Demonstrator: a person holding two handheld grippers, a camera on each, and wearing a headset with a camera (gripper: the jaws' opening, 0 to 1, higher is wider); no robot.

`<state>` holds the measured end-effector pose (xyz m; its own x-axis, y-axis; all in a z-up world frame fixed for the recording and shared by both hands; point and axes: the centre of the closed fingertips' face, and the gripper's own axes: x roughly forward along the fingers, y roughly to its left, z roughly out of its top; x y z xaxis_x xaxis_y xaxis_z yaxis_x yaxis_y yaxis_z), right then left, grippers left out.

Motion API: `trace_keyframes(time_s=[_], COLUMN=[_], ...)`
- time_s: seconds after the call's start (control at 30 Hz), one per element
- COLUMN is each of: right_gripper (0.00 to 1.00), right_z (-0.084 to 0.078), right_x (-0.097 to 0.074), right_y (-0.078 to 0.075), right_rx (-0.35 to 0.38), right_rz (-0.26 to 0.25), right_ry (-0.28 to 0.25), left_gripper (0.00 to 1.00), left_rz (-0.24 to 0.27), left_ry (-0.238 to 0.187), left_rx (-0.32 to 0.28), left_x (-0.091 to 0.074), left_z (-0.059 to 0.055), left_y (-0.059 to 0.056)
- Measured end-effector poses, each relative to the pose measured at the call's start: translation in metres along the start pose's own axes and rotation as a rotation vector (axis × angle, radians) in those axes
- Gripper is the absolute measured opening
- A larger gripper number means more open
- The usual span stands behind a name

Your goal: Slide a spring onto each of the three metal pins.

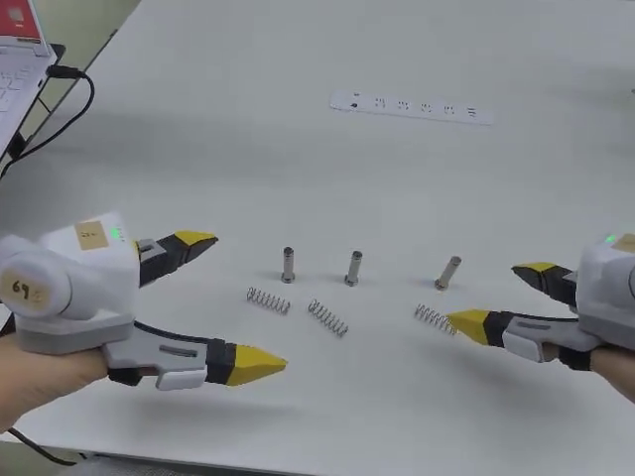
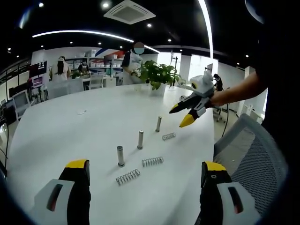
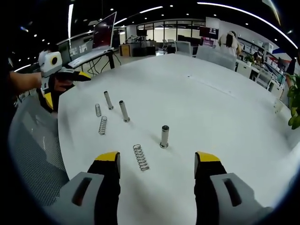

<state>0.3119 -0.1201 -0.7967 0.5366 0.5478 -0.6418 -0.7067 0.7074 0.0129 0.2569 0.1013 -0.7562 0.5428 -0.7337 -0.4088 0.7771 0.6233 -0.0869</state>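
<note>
Hovering over the near side of the white table (image 1: pixel 397 416), the left gripper (image 1: pixel 226 302) has its yellow-tipped jaws spread wide with nothing between them. The right gripper (image 1: pixel 501 296) hangs at the opposite side, its jaws also well apart and empty, and its lower tip is near the right spring (image 1: pixel 434 318). I cannot tell whether that tip touches the spring.

Between the two grippers, three springs lie flat on the table in a loose row: the left spring (image 1: pixel 268 300), the middle spring (image 1: pixel 327 317) and the right spring. Each lies just in front of a pin and apart from it. Beyond them the left pin (image 1: pixel 288 265), the middle pin (image 1: pixel 353 268) and the right pin (image 1: pixel 448 273) stand on end in a line. In the right gripper view the right pin and right spring sit ahead between that gripper's own jaws. In the left gripper view the left pin and left spring are the nearest pair.

Farther back, a white power strip (image 1: pixel 412 107) lies flat, well apart from the pins. At the far left edge sits a laptop (image 1: pixel 18 59), and a dark cable (image 1: pixel 84 99) loops beside it.
</note>
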Motion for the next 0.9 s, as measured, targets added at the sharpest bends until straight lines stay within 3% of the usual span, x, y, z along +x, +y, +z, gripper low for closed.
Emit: trace_keyframes(time_s=[0.63,0.9], right_gripper=[0.35,0.24], right_z=[-0.017,-0.025], right_x=[0.016,0.026], right_y=[0.03,0.03], right_rx=[-0.098,-0.144], right_rz=[0.114,0.128], right_ry=[0.108,0.163], left_gripper=[0.96,0.96], left_rz=[0.007,0.003], left_ry=[0.004,0.002], left_rx=[-0.004,-0.004], left_x=[-0.004,-0.003], left_z=[-0.002,-0.001], left_y=[0.002,0.0])
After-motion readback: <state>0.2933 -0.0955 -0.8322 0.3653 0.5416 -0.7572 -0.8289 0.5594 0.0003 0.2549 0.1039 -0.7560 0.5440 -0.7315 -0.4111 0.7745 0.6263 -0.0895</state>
